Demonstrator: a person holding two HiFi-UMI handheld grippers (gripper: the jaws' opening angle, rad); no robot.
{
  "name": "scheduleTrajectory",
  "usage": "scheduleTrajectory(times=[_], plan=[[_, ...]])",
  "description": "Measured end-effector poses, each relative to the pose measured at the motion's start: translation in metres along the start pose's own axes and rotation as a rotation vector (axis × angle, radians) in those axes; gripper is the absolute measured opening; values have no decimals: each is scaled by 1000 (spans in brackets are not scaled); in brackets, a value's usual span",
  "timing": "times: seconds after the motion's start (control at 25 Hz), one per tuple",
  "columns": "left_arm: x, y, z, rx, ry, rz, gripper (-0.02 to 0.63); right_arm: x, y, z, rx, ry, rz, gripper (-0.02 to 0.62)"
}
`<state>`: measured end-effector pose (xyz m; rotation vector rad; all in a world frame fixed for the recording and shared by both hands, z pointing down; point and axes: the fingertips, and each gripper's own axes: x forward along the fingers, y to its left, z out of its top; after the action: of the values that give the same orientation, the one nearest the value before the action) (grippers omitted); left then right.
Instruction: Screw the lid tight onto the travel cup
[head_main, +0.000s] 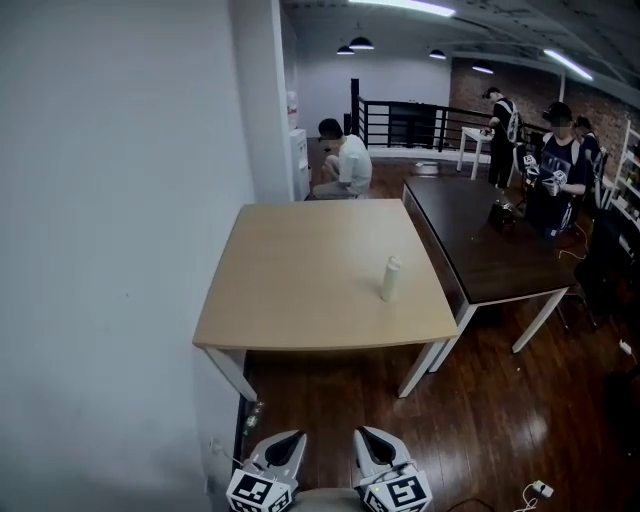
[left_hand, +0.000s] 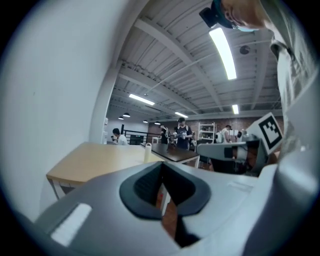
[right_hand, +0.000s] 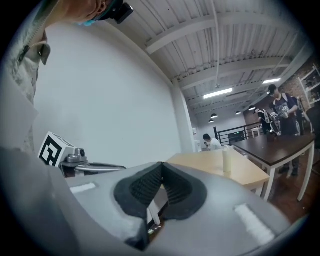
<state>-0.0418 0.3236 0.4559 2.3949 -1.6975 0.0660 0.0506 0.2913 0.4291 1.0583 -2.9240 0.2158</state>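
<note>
A white travel cup (head_main: 390, 278) stands upright near the right edge of a light wooden table (head_main: 300, 290), its lid on top. It shows small in the left gripper view as the cup (left_hand: 147, 152) and in the right gripper view as the cup (right_hand: 227, 160). My left gripper (head_main: 287, 446) and right gripper (head_main: 375, 442) hang side by side at the bottom of the head view, well short of the table. Both are shut with nothing between the pads. The left gripper (left_hand: 161, 170) and the right gripper (right_hand: 161, 172) point roughly at the table.
A dark brown table (head_main: 490, 245) adjoins the light one on the right. A white wall (head_main: 110, 220) runs along the left. A person in white (head_main: 345, 160) crouches beyond the table; other people (head_main: 555, 170) stand at the back right. Dark wood floor (head_main: 480, 420) lies between me and the tables.
</note>
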Motion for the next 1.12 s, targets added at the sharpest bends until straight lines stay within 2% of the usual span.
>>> scheduleTrajectory(times=[0.12,0.24,0.36,0.52,0.84,1.12], plan=[[-3,-40,-4,-6,-20,-13,2,-32,-2,-7,-18,10,26,0],[-6,-74,-15,-16,3,-36,2,-66,-9,-20,-2,35,7,0],[-11,-90,-29,-22,33,-37,2,-94,-14,-25,6,48,-23,-2],[-4,-88,-36,8,54,-7,2,-105,-25,-25,7,34,-46,-2],[-4,-57,-37,3,46,200,0,-92,-40,-28,25,37,-65,-2],[-8,-63,-50,-33,67,195,0,-94,-32,-37,24,69,-35,-2]])
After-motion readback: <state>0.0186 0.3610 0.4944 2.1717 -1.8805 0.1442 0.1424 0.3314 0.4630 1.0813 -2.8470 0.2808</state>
